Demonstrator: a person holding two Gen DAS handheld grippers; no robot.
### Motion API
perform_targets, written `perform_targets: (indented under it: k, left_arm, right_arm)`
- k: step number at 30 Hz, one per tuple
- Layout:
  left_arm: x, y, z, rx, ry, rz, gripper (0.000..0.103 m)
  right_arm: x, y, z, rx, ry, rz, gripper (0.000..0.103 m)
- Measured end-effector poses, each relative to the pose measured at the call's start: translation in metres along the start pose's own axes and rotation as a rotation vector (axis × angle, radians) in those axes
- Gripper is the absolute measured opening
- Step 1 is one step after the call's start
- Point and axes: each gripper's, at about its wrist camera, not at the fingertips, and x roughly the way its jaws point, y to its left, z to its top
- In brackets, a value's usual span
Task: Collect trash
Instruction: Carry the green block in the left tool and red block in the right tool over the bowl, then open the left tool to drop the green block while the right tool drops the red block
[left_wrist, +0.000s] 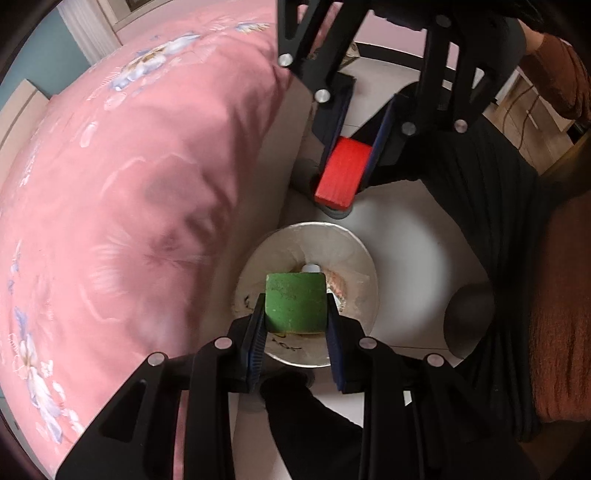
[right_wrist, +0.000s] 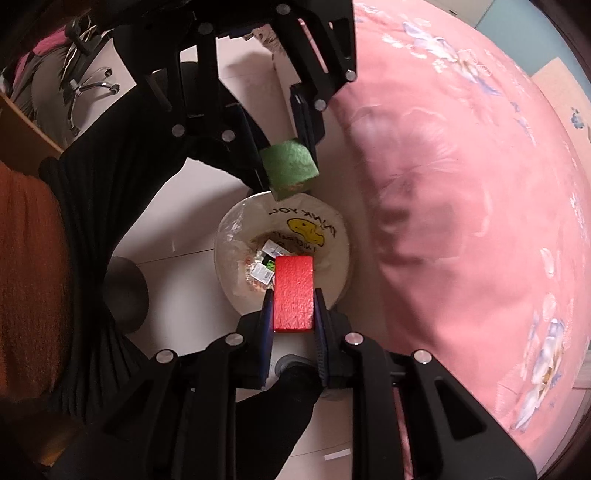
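Round waste bin (right_wrist: 343, 254), lined with a white bag printed with a yellow smiley, is sitting on pale floor beside the pink floral bedding (left_wrist: 147, 184). Left gripper (left_wrist: 297, 314) is clamping a rough green block (left_wrist: 295, 302) directly above the bin; right gripper (right_wrist: 293, 299) is clamping a textured red rectangular block (right_wrist: 293, 291) over its rim.

Green block (left_wrist: 295, 302) hides bin (left_wrist: 364, 266) contents (bedspread (left_wrist: 129, 203) blurred).
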Motion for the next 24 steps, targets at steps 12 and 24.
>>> perform_targets:
  k: [12,24]
  left_arm:
    - [0.045,-0.010,-0.014,-0.007,0.038,-0.068,0.032]
    - [0.073,-0.005,-0.022,-0.020,0.070,-0.093,0.032]
  right_arm:
    - [0.041,0.001,-0.001,0.009,0.016,0.069,0.021]
    - [0.073,-0.013,-0.005,0.034,0.019,0.114,0.021]
